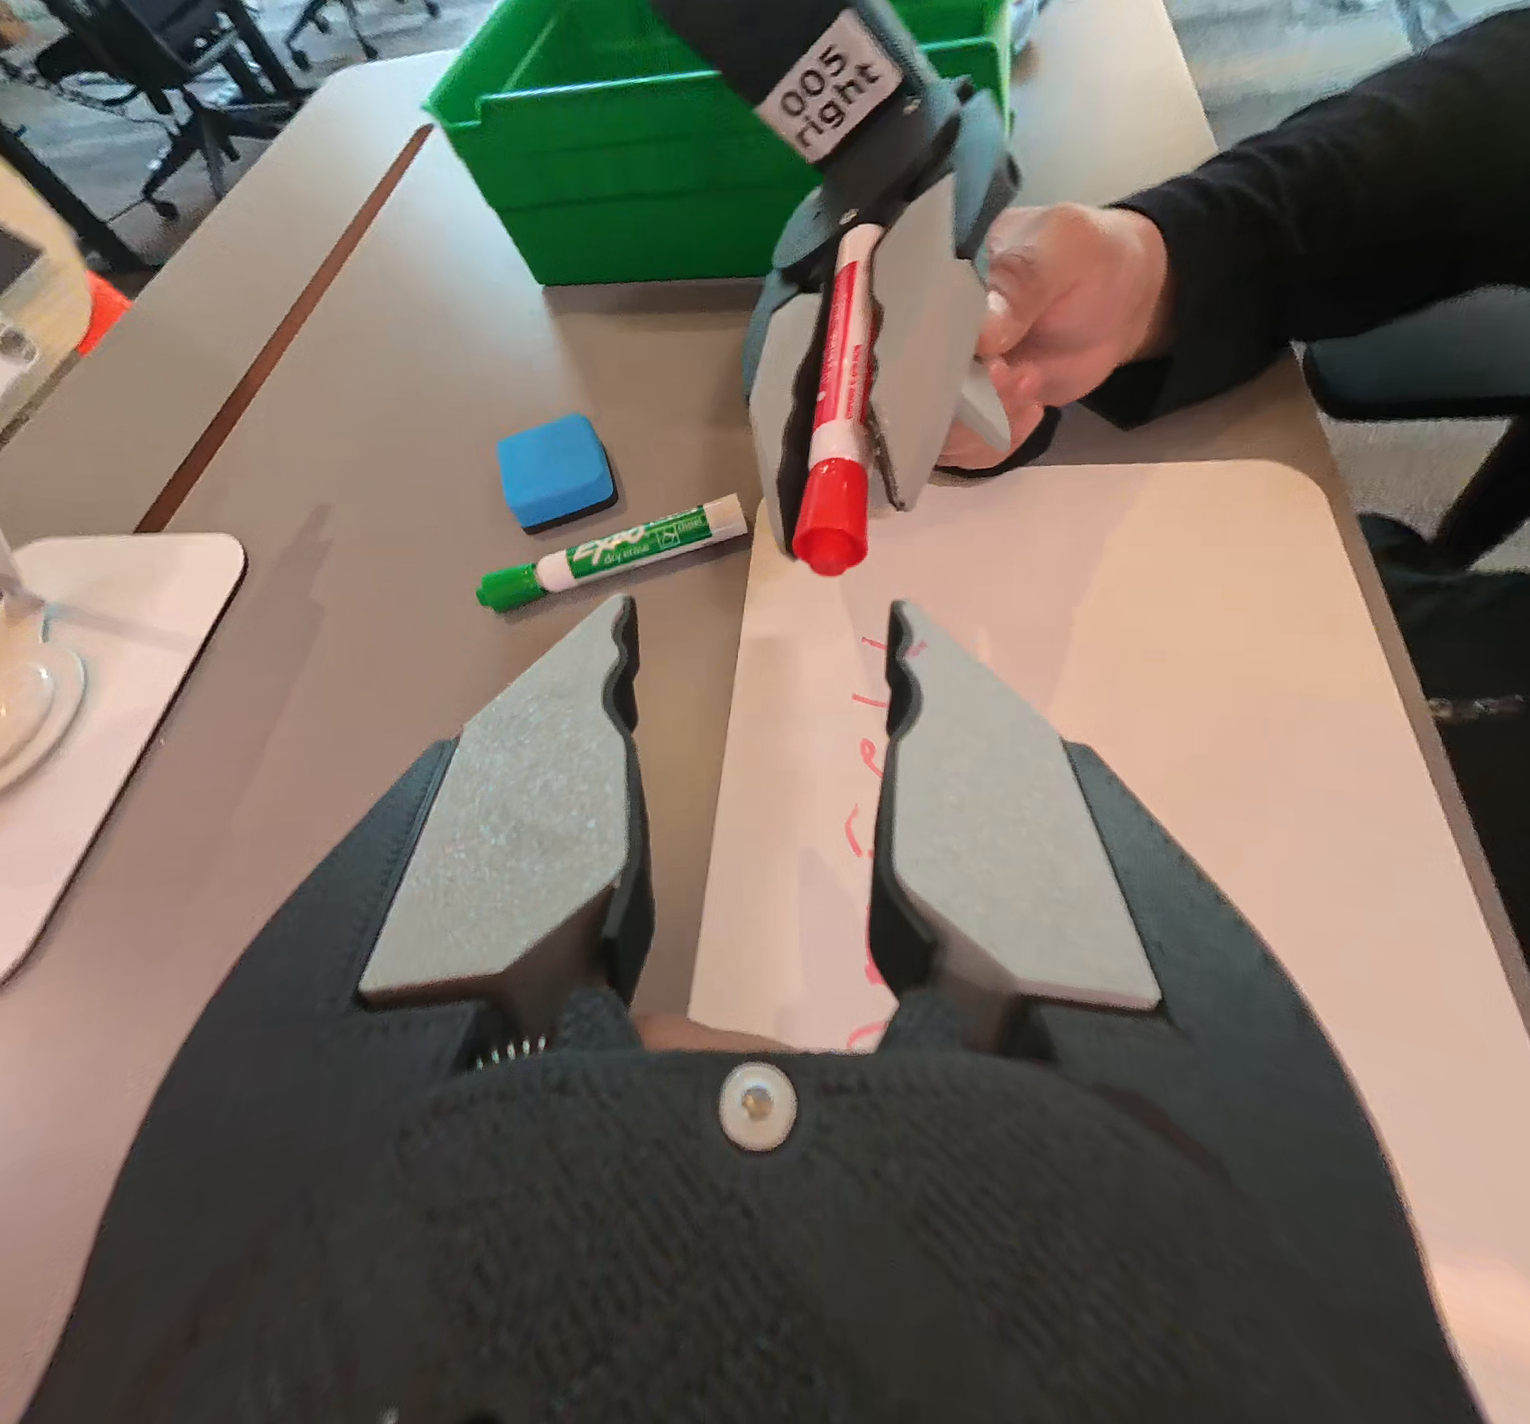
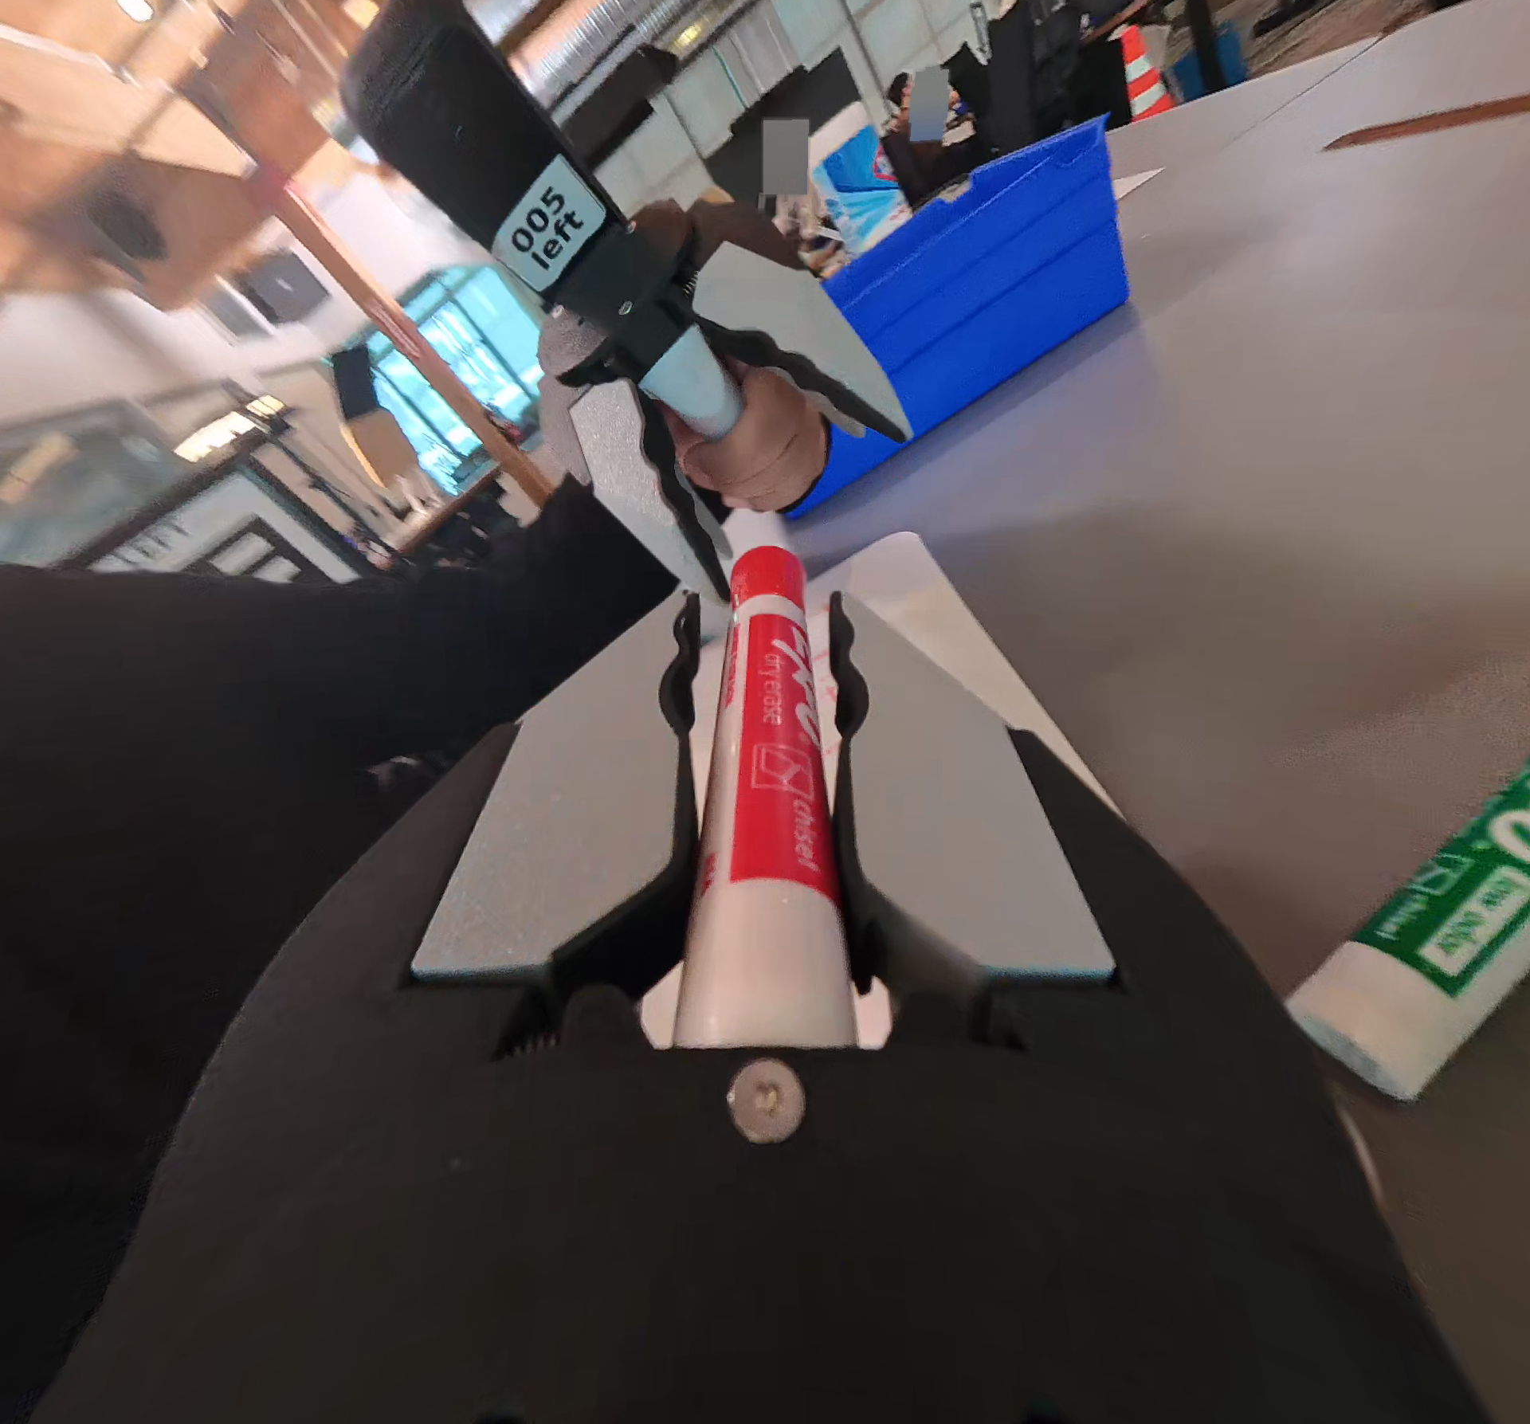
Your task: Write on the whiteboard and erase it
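Writing looks done: my right gripper (image 1: 836, 490) jaws pinch the capped red marker (image 1: 836, 424) over the whiteboard (image 1: 1159, 639), left gripper (image 1: 762, 639) jaws spread empty; next grab the blue eraser (image 1: 553, 469) beside the whiteboard.

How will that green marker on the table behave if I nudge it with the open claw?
The green marker looks round-barrelled and lies flat, so it will likely roll sideways. It seems rigid and light. Pushed toward the whiteboard, its end may catch the edge.
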`<action>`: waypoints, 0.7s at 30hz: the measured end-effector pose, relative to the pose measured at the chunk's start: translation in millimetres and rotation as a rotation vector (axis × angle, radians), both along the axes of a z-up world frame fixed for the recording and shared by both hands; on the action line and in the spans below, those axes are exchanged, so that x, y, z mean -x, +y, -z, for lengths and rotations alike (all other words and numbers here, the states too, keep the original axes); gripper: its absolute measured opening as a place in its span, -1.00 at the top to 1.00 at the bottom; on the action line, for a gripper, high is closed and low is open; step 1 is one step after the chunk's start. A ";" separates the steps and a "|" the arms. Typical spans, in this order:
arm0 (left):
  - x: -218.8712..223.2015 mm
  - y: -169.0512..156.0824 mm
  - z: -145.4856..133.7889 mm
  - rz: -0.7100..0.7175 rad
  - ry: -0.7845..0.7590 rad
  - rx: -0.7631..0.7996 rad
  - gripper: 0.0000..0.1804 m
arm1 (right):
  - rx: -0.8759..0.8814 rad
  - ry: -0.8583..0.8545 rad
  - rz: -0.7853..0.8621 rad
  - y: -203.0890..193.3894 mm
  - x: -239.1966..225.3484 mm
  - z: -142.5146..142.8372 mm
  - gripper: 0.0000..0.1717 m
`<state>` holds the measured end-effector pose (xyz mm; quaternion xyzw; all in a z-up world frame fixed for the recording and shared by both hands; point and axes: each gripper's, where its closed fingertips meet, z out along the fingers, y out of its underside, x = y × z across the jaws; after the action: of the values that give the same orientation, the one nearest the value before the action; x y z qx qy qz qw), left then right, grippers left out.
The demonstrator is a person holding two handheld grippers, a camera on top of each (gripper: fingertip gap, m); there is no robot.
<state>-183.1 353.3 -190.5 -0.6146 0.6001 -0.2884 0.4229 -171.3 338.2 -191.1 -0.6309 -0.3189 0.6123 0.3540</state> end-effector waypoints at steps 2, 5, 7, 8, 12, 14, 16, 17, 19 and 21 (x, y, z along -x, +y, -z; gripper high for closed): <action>8.2 5.6 2.1 -0.072 -0.068 0.026 0.42 | -0.078 -0.047 0.041 0.7 -0.9 1.9 0.66; 23.3 24.6 2.2 -0.219 -0.217 0.048 0.56 | -0.140 -0.052 0.095 0.7 -5.2 -2.8 0.65; 34.3 38.2 4.9 -0.319 -0.286 0.058 0.64 | -0.164 -0.032 0.147 1.8 -10.6 -10.3 0.65; 37.3 40.2 8.5 -0.340 -0.286 0.066 0.65 | -0.180 -0.023 0.169 1.2 -13.9 -14.1 0.65; 44.3 44.6 25.4 -0.407 -0.215 0.016 0.65 | -0.224 0.005 0.237 -12.5 -27.3 -27.3 0.66; 45.8 47.7 30.3 -0.446 -0.190 -0.011 0.68 | -0.261 -0.050 0.319 -14.1 -39.6 -30.4 0.66; 50.3 55.3 31.3 -0.516 -0.191 -0.035 0.72 | -0.299 -0.090 0.387 -17.6 -56.0 -40.6 0.66; 51.4 57.5 30.9 -0.535 -0.198 -0.040 0.73 | -0.314 -0.092 0.418 -20.2 -66.1 -49.9 0.66; 53.0 59.6 29.8 -0.547 -0.206 -0.039 0.74 | -0.345 -0.112 0.519 -19.3 -94.8 -70.5 0.66; 56.2 61.7 29.2 -0.559 -0.207 -0.033 0.74 | -0.363 -0.156 0.644 -12.3 -134.5 -88.3 0.66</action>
<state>-239.3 415.0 -219.8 -0.7165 0.3660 -0.2120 0.5548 -36.8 325.9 -102.8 -0.6705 -0.2336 0.3535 0.6090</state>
